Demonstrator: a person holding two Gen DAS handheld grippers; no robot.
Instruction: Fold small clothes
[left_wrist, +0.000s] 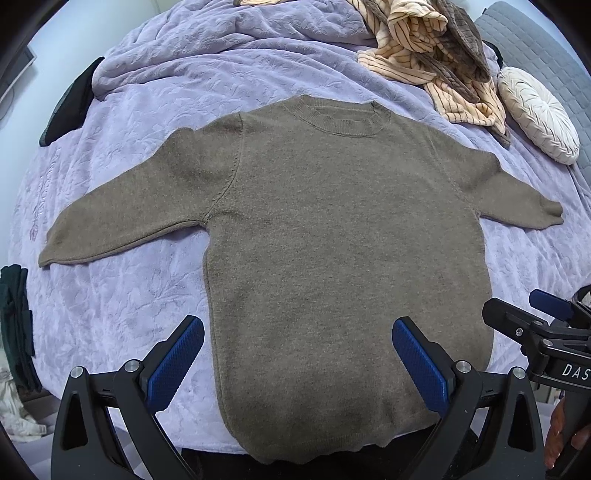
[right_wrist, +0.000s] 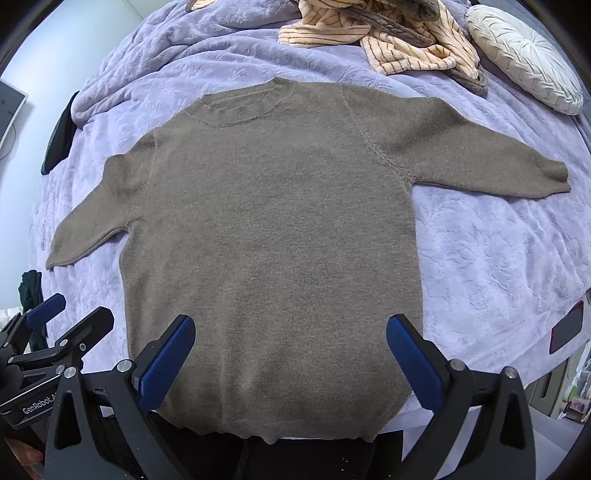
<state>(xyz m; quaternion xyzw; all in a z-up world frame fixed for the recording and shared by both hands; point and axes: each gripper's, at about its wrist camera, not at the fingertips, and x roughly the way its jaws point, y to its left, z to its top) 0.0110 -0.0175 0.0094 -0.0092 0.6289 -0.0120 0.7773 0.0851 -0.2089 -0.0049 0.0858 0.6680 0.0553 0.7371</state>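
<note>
Two grippers hung over the near edge of the bed, both with blue-padded fingers spread wide and pinching nothing. Far left, a dark flat object (left_wrist: 68, 101) lay at the bed's edge, hard to tell what it was. Next, the lavender textured plush bedspread (left_wrist: 122, 291) covered the whole bed, bunched up at the far end. Left gripper (left_wrist: 297, 363) sat low over the hem, its left pad (left_wrist: 175, 363) above bare bedspread, its right pad (left_wrist: 421, 363) above knit. Small brown-grey knit crew-neck sweater (left_wrist: 332, 240) lay flat in the middle of the bedspread, neckline away, hem toward the camera and hanging slightly over the near edge, both sleeves stretched out to the sides. Right gripper (right_wrist: 290, 362) hovered over the hem too, both its pads above the sweater; it showed at the right edge of the left wrist view, just beside the left one. Farther right and back, a peach striped garment heap (left_wrist: 417, 48) with a brown ribbed piece lay crumpled, apart from the sweater. Far right sat a round white pleated cushion (left_wrist: 537, 114).
</note>
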